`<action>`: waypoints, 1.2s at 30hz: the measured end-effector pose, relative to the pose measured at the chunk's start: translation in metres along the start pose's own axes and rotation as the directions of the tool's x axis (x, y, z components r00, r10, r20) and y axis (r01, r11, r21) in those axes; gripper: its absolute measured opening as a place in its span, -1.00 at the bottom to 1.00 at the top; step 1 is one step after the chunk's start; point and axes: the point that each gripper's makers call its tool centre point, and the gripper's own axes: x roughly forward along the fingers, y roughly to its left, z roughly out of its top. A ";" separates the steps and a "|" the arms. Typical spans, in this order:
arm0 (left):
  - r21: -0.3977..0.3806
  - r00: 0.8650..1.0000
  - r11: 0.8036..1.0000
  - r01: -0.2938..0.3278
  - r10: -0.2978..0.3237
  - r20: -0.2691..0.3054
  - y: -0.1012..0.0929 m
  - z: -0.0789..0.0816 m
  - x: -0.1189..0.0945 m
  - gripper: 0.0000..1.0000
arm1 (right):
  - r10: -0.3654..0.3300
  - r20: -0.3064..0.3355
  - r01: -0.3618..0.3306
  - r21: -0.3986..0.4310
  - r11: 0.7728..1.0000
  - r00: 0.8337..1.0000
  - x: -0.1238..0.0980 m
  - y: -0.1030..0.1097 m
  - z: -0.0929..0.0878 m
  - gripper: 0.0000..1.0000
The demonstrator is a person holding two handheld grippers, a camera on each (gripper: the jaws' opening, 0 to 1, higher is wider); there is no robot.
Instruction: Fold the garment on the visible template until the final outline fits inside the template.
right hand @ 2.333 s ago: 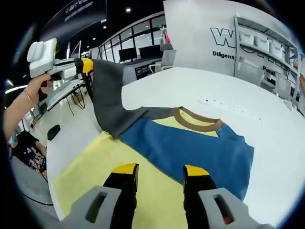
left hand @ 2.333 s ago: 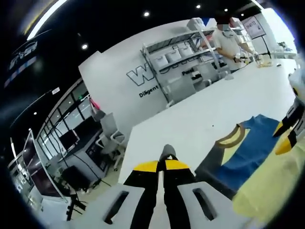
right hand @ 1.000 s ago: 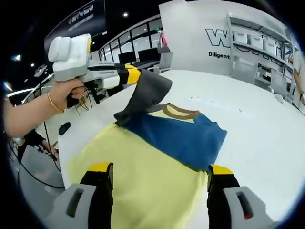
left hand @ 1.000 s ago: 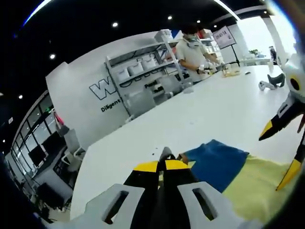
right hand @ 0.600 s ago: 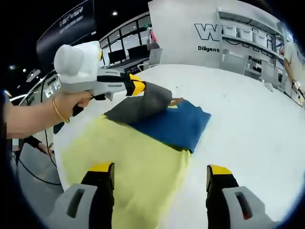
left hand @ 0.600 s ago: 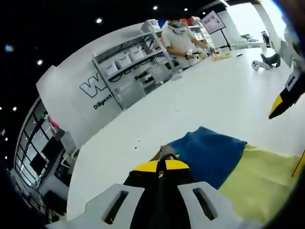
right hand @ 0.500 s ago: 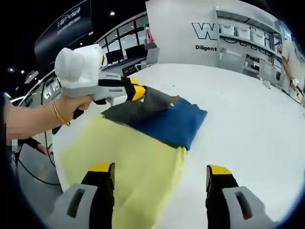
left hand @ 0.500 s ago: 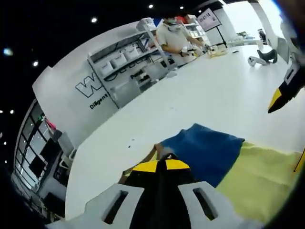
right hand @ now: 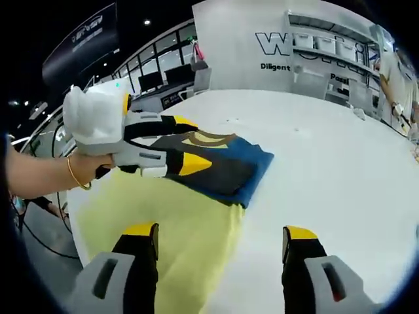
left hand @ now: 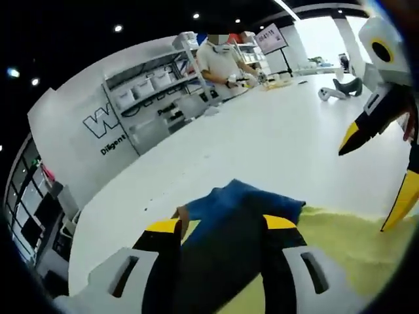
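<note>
Fingers of left gripper [left hand: 219, 226] spread apart, dark grey sleeve [left hand: 222, 252] lying between and under them, not pinched; seen also from right gripper view [right hand: 186, 145] with yellow tips parted over the dark cloth. Fingers of right gripper [right hand: 219, 239] wide open, holding nothing, hovering above near edge of garment; seen in left gripper view at right [left hand: 380, 176], tips well apart. White bench [right hand: 340, 176] broad, carrying the garment. Garment [right hand: 190, 209] lying flat on bench: yellow body [right hand: 163, 222] nearest right gripper, blue upper part [right hand: 252, 167] beyond it, dark grey sleeve folded over the blue, brown collar band [right hand: 206, 137] showing at far edge. Template outline not discernible under cloth. Hand [right hand: 88, 167] with thin bracelet gripping white handle of left gripper. Background: white wall with large dark lettering [left hand: 105, 127], metal shelving with bins [left hand: 157, 98], person standing at far end of bench [left hand: 222, 59], small dark object on far bench [left hand: 334, 91].
</note>
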 end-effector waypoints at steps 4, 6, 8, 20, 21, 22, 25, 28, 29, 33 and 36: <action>-0.089 1.000 0.996 0.004 -0.003 0.017 0.019 -0.004 -0.025 0.15 | 0.016 0.017 -0.016 -0.002 1.000 1.000 -0.005 0.005 0.003 0.52; -0.193 0.999 0.981 0.012 -0.003 0.046 0.028 -0.003 -0.040 0.31 | 0.019 0.011 -0.019 -0.008 1.000 1.000 -0.008 0.008 0.000 0.51; -0.215 0.996 0.976 0.017 0.002 0.087 0.036 -0.002 -0.052 0.49 | 0.024 0.004 -0.023 -0.017 1.000 1.000 -0.011 0.012 -0.004 0.52; -0.287 1.000 0.958 -0.022 0.027 0.013 0.055 -0.029 -0.098 0.84 | 0.055 -0.036 -0.056 -0.047 0.997 0.998 -0.028 0.041 -0.024 0.56; -0.310 1.000 0.951 -0.018 0.022 0.009 0.054 -0.031 -0.100 0.86 | 0.055 -0.034 -0.057 -0.046 0.997 0.998 -0.029 0.042 -0.024 0.57; -0.317 1.000 0.948 -0.020 0.018 -0.008 0.055 -0.036 -0.103 0.89 | 0.058 -0.034 -0.060 -0.046 0.997 0.998 -0.030 0.043 -0.024 0.56; -0.315 0.999 0.949 -0.030 0.019 -0.036 0.058 -0.045 -0.114 0.91 | 0.062 -0.033 -0.064 -0.048 0.997 0.998 -0.034 0.048 -0.023 0.60; -0.362 0.999 0.932 -0.030 0.018 -0.037 0.062 -0.047 -0.124 0.98 | 0.062 -0.031 -0.064 -0.043 0.997 0.998 -0.037 0.051 -0.023 0.62; -0.368 0.999 0.929 -0.028 0.015 -0.037 0.062 -0.048 -0.127 0.98 | 0.063 -0.031 -0.064 -0.043 0.997 0.998 -0.038 0.051 -0.023 0.62; -0.410 0.999 0.912 -0.030 0.018 -0.035 0.062 -0.057 -0.145 0.98 | 0.064 -0.038 -0.065 -0.045 0.997 0.997 -0.041 0.056 -0.026 0.64; -0.411 0.998 0.911 -0.024 -0.002 -0.063 0.059 -0.069 -0.155 0.98 | 0.062 -0.039 -0.064 -0.056 0.996 0.997 -0.044 0.059 -0.029 0.64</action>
